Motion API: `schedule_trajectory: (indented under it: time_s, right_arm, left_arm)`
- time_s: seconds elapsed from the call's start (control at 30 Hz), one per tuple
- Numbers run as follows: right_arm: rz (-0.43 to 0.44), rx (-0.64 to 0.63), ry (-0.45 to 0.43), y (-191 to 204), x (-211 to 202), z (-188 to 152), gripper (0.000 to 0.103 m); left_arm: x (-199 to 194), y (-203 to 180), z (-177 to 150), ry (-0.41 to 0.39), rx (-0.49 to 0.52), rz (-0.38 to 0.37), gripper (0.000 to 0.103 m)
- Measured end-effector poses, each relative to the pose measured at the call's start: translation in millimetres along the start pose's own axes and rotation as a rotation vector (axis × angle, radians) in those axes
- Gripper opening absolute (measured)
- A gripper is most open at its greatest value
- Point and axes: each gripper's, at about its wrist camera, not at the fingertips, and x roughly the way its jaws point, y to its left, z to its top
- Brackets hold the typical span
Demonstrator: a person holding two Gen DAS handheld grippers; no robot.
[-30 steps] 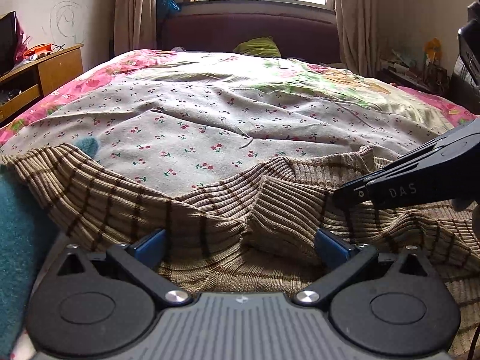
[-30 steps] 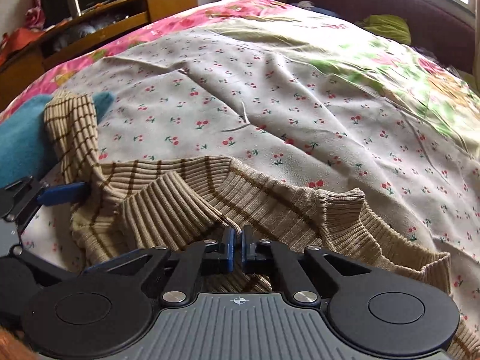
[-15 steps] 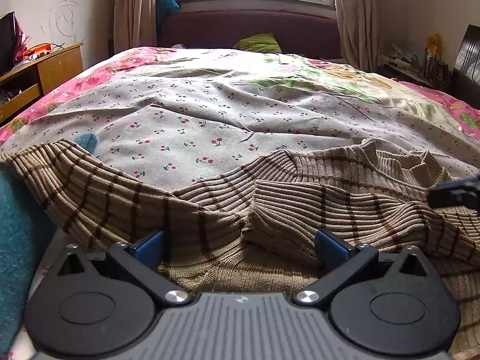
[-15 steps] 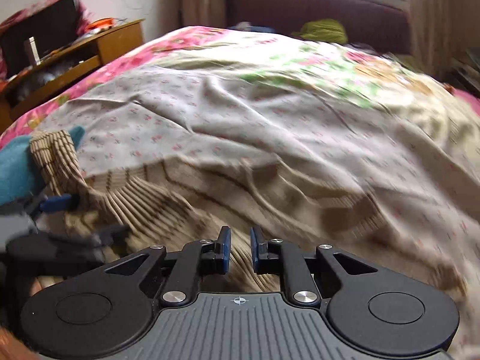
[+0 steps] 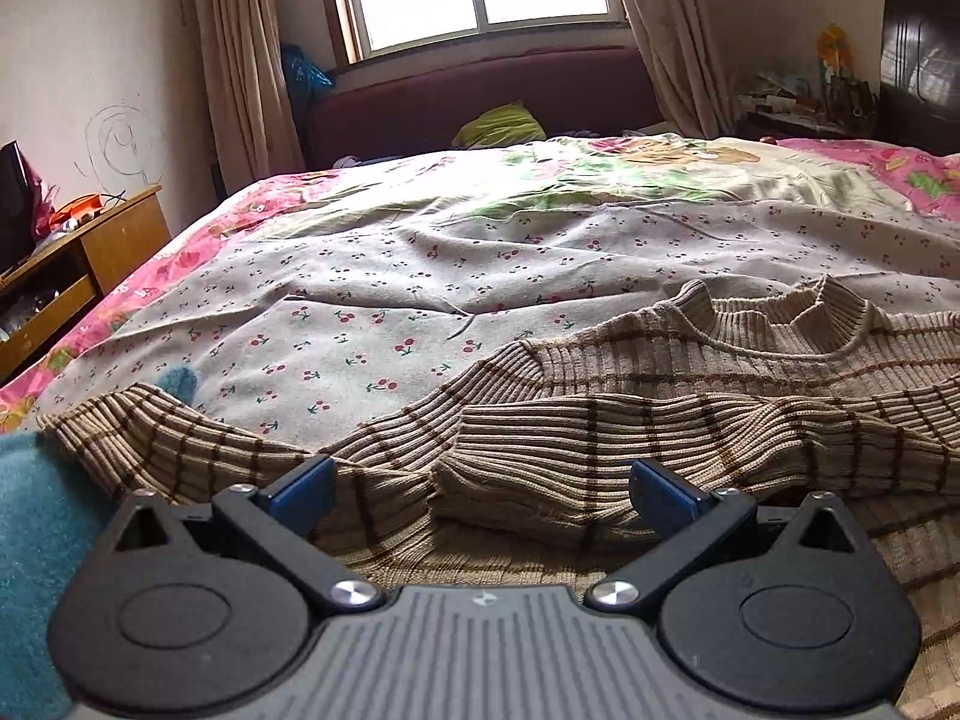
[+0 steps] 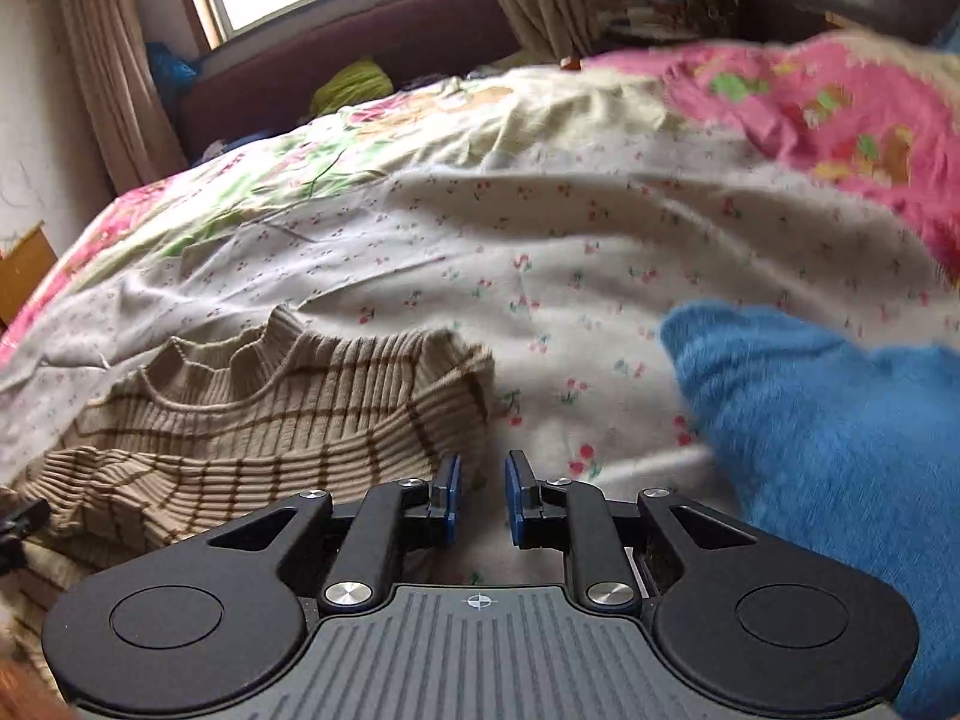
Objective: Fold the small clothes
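**Striped sweater flat on the bed, both grippers empty**

A bedroom with a wide bed point(image 5: 420, 300) under a cherry-print sheet; behind it stand a dark red headboard and a bright window with curtains.

The left gripper point(image 5: 483, 492) has its jaws spread wide and holds nothing. Its blue pads point(image 5: 303, 489) hover just over the brown striped sweater point(image 5: 660, 420), and a folded sleeve with its ribbed cuff lies between them, but the pads do not press it. The sweater is spread on the near part of the bed, its ribbed collar point(image 5: 780, 324) toward the headboard. A teal cloth point(image 5: 30, 528) lies at the left edge, touching the sweater.

The right gripper point(image 6: 483, 495) is released too: its jaws have just been opening, a narrow gap stands between them, with only sheet below. It is just beside the right shoulder of the sweater point(image 6: 270, 420). To its right lies a fluffy blue garment point(image 6: 840, 450), apart from the sweater.
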Motion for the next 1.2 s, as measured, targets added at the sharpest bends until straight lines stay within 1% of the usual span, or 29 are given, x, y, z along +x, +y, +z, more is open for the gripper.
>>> schedule_trajectory:
  time_s: [0.1,0.2,0.27,0.3,0.37,0.4,0.43,0.47,0.57,0.63,0.7,0.73,0.8,0.83,0.87,0.9,1.0,1.07,1.1,1.13,1.17,1.2]
  right_arm:
    - [0.055,0.028,0.018,2.1,5.8,-1.8,0.021]
    - [0.136,0.094,0.053,-0.8,9.6,2.8,0.021]
    - [0.134,0.086,0.054,-0.9,8.6,3.7,0.022]
    - [0.111,0.052,0.051,1.9,8.2,3.4,0.022]
    - [0.030,-0.022,0.051,8.5,10.3,1.9,0.021]
    - [0.012,-0.035,0.058,9.1,12.3,1.6,0.016]
    - [0.011,-0.029,0.064,7.7,14.1,2.3,0.008]
    - [0.001,-0.020,0.069,5.6,15.9,3.7,0.004]
    - [-0.041,0.000,0.072,-1.6,19.8,8.1,0.001]
    - [-0.079,-0.021,0.060,-1.0,16.6,10.0,0.001]
    - [-0.115,-0.067,0.026,4.9,6.8,11.6,0.003]
    - [-0.111,-0.075,0.014,7.8,1.5,12.3,0.013]
    - [-0.044,-0.063,0.020,11.4,-3.6,13.3,0.014]
    - [-0.008,-0.051,0.040,13.0,-2.6,13.3,0.023]
    - [0.010,-0.038,0.051,14.8,-1.3,11.9,0.036]
    - [0.023,-0.032,0.058,16.8,1.0,9.8,0.039]
    - [0.038,-0.031,0.089,24.0,10.9,4.5,0.040]
    - [0.018,-0.050,0.090,28.7,16.2,2.3,0.043]
    - [-0.008,-0.059,0.088,30.0,19.0,1.8,0.043]
    - [-0.022,-0.052,0.092,28.3,21.5,2.5,0.036]
    - [-0.023,-0.037,0.098,25.1,23.2,3.8,0.023]
    - [-0.021,-0.021,0.102,21.4,24.2,5.7,0.019]
  left_arm:
    - [4.8,-6.4,2.1,0.023,0.004,-0.018,0.103]
    - [3.4,-11.0,4.7,0.025,0.001,-0.035,0.103]
    - [2.9,-15.8,5.1,0.020,0.019,-0.040,0.103]
    - [3.5,-18.5,4.7,0.020,0.029,-0.041,0.103]
    - [6.3,-23.7,3.2,0.030,0.042,-0.045,0.103]
    - [7.3,-25.7,2.3,0.036,0.045,-0.050,0.103]
    - [7.6,-27.5,1.6,0.039,0.050,-0.055,0.103]
    - [7.1,-29.2,1.2,0.038,0.056,-0.058,0.103]
    - [6.2,-31.2,1.1,0.035,0.069,-0.066,0.103]
    - [11.3,-31.4,-1.3,0.068,0.078,-0.082,0.103]
    - [12.9,-27.2,-4.0,0.073,0.056,-0.093,0.103]
    - [11.5,-23.9,-3.9,0.072,0.040,-0.100,0.103]
    - [7.6,-18.7,-4.0,0.057,0.018,-0.100,0.103]
    - [6.4,-16.8,-4.0,0.052,0.011,-0.097,0.103]
    - [5.5,-15.4,-4.1,0.050,0.005,-0.097,0.103]
    - [5.3,-14.0,-4.3,0.052,-0.001,-0.100,0.103]
    - [7.1,-11.9,-5.7,0.063,-0.012,-0.108,0.103]
    - [7.2,-12.6,-6.1,0.062,-0.009,-0.110,0.103]
    - [7.3,-13.0,-5.9,0.059,-0.007,-0.110,0.103]
    - [7.5,-13.5,-5.7,0.058,-0.006,-0.111,0.103]
    - [7.9,-14.0,-5.4,0.057,-0.006,-0.112,0.103]
    - [8.2,-14.4,-5.0,0.057,-0.007,-0.113,0.103]
